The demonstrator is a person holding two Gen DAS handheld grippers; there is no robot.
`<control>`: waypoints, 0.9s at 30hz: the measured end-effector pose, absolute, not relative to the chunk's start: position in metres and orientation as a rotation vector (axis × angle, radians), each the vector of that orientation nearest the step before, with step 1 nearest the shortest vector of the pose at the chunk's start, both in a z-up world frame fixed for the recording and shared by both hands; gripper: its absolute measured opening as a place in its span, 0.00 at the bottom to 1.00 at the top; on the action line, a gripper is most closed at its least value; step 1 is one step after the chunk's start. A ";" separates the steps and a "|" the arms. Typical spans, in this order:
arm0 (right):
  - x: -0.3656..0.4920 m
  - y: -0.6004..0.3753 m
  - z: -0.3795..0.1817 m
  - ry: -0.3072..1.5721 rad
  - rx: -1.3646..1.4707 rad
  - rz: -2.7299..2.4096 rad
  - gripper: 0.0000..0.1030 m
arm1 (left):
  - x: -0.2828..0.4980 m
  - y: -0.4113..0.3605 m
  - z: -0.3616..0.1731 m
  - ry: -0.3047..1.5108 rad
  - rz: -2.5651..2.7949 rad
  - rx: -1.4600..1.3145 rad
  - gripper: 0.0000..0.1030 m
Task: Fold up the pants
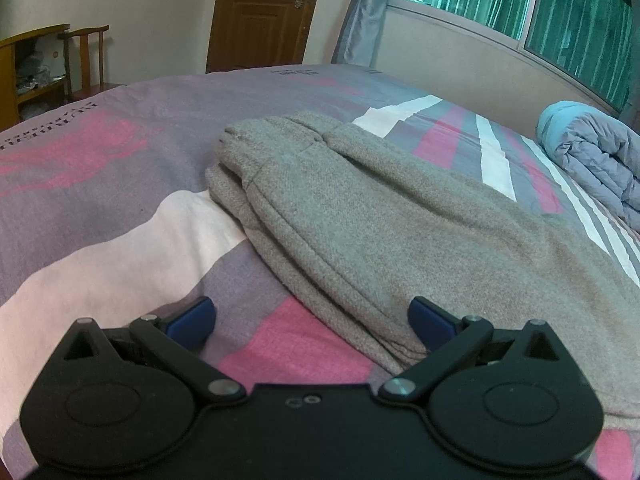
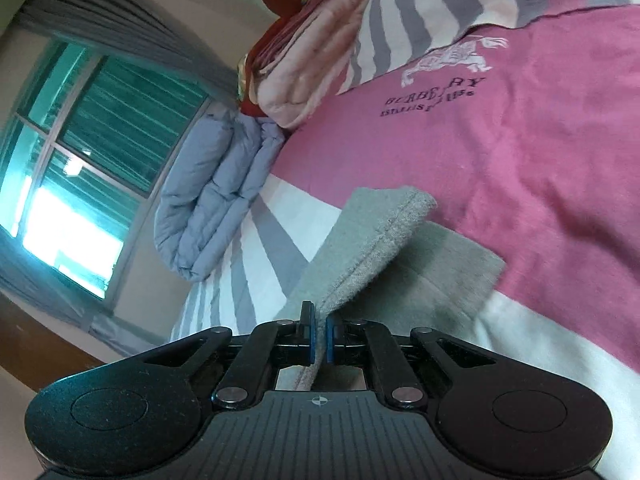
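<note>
Grey knit pants (image 1: 360, 216) lie folded lengthwise on the bed, waistband at the far end. My left gripper (image 1: 312, 322) is open and empty, low over the bedsheet at the pants' near left edge; its right pad sits over the fabric edge. In the right wrist view my right gripper (image 2: 319, 334) is shut on a hem edge of the grey pants (image 2: 372, 240) and holds that leg end lifted off the bed. More grey fabric lies flat underneath.
The bed has a pink, grey and white striped sheet (image 1: 100, 216). A folded blue-grey duvet (image 1: 596, 160) lies by the window wall, also in the right wrist view (image 2: 216, 192). Pink folded bedding (image 2: 312, 72) is behind it. A wooden chair (image 1: 86, 60) and door (image 1: 260, 12) stand beyond the bed.
</note>
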State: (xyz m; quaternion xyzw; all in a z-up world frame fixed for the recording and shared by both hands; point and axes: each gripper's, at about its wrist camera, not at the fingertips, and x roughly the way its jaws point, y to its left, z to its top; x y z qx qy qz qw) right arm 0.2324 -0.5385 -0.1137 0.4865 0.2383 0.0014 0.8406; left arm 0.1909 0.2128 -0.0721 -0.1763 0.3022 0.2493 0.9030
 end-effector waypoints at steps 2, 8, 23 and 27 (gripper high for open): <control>0.228 -0.537 -0.115 0.511 1.018 -0.007 0.04 | 0.190 0.214 -0.072 0.626 0.511 -0.368 0.94; 0.237 -0.540 -0.146 0.583 1.086 -0.085 0.04 | 0.190 0.214 -0.071 0.632 0.515 -0.370 0.94; 0.158 -0.457 -0.103 0.451 0.886 -0.080 0.15 | 0.183 0.272 -0.031 0.490 0.457 -0.479 0.62; 0.165 -0.443 -0.094 0.453 0.799 -0.049 0.15 | 0.205 0.292 -0.041 0.576 0.420 -0.526 0.33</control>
